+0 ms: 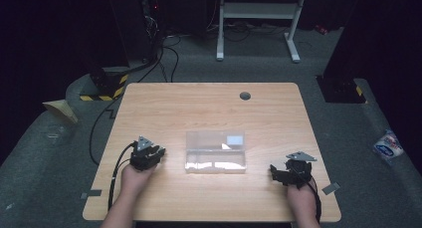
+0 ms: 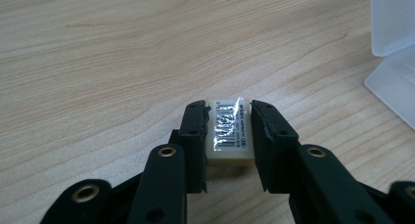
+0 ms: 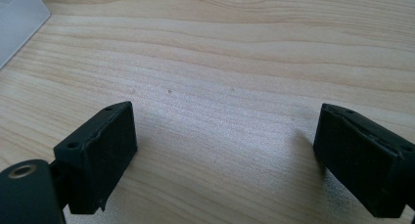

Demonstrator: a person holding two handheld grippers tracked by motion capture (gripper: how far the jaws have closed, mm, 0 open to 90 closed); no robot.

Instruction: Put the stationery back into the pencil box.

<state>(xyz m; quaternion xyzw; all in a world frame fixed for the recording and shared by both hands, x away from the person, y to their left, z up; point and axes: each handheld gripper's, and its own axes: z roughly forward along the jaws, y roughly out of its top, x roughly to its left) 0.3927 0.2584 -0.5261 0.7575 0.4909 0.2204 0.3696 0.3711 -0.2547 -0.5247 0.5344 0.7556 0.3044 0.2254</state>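
Light wood bench [image 1: 209,108] seen from above, grey carpet around it, a round grommet hole [image 1: 245,95] near the far edge. Clear plastic box [image 1: 215,152] lies at bench centre, lid folded open toward the far side, a pale label visible at its far right corner. Left gripper [image 1: 158,153] sits near-left, just left of the box, held in the person's left hand [image 1: 134,175]; cable trailing back along the forearm. In the left gripper view its jaws are closed down on a small white eraser [image 2: 229,133] with a shiny barcode label on top, one jaw pressed against each side; the eraser is at or just above the wood, contact cannot be told. The box's corner [image 2: 391,82] shows at right in that view. Right gripper [image 1: 275,170] rests near-right, well apart from the box, in the right hand [image 1: 301,198]. In the right gripper view its jaws stand wide apart with bare wood grain between them, gripping nothing; a box edge [image 3: 19,23] shows far left.
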